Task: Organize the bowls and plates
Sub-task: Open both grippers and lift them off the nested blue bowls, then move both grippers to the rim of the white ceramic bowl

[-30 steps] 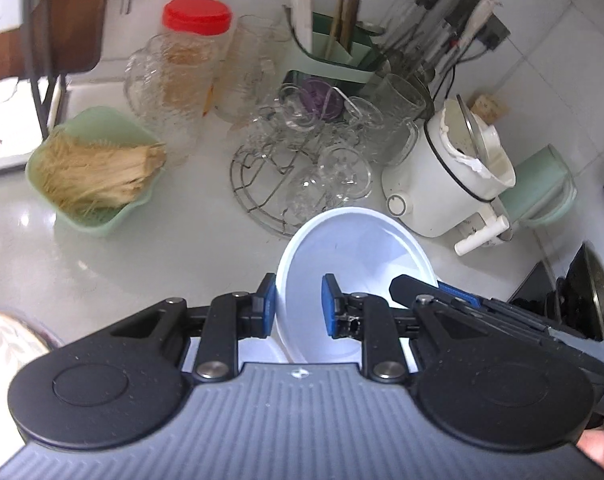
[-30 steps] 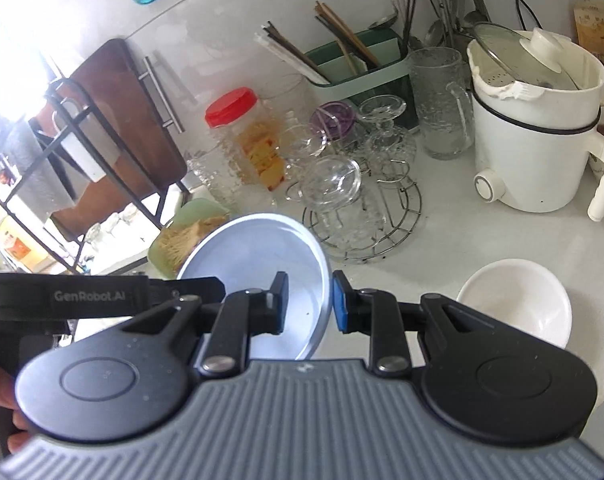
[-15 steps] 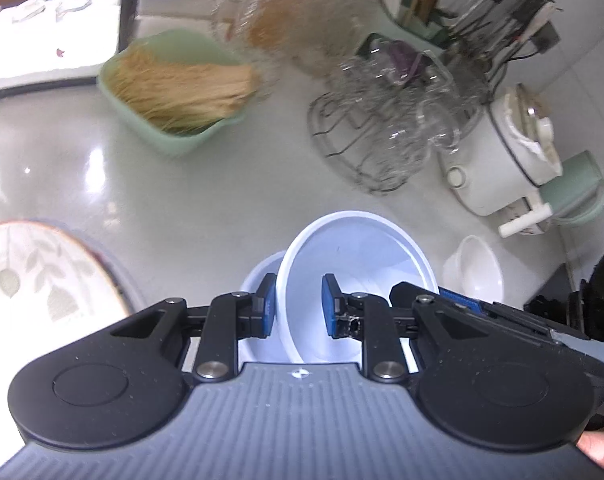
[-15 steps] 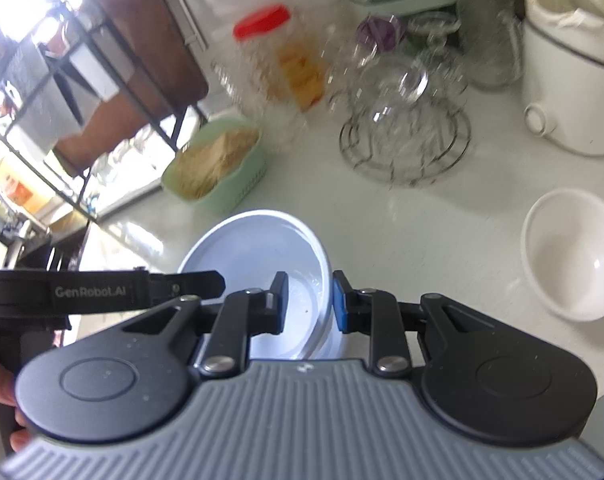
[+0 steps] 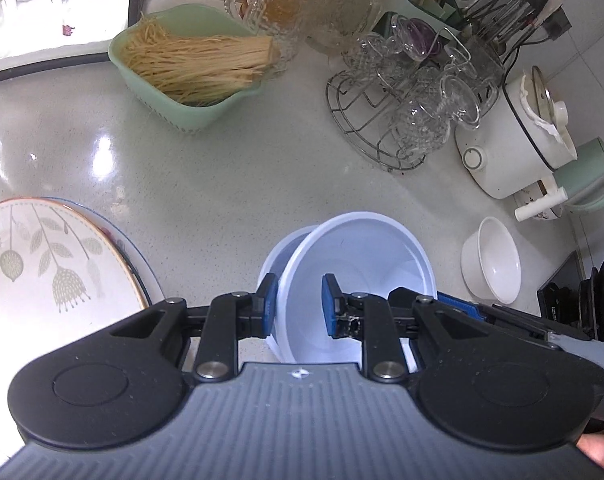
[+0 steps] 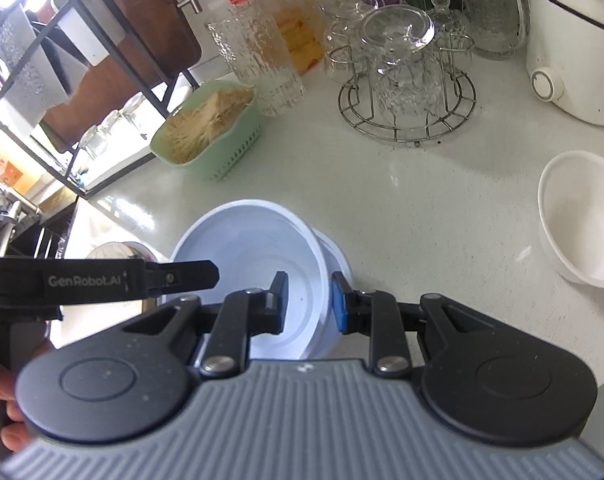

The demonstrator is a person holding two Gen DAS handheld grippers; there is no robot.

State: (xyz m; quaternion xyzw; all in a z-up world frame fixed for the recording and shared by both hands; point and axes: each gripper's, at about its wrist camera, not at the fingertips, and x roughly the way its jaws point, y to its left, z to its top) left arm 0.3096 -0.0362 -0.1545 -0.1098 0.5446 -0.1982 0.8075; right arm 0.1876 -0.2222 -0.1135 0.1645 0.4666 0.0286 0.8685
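Observation:
A pale blue bowl (image 5: 362, 264) sits tilted inside a second pale blue bowl (image 5: 274, 264) on the counter. My left gripper (image 5: 298, 304) straddles the upper bowl's left rim with a gap between its pads. My right gripper (image 6: 308, 300) straddles the same bowl's (image 6: 254, 248) right rim over the lower bowl (image 6: 336, 264), also with a gap. A white bowl (image 5: 492, 266) stands to the right; it shows in the right wrist view (image 6: 582, 216) too. A leaf-patterned plate (image 5: 42, 264) lies at the left on a stack.
A green basket of noodles (image 5: 190, 68) and a wire rack of glasses (image 5: 406, 112) stand at the back. A white cooker (image 5: 518, 136) and a green kettle (image 5: 586, 176) are at the right. A dish rack frame (image 6: 62, 60) stands at the left.
Both grippers lowered the upper blue bowl into the lower one on the counter. Their pads have parted slightly from the rim. The leaf plate came into the left view.

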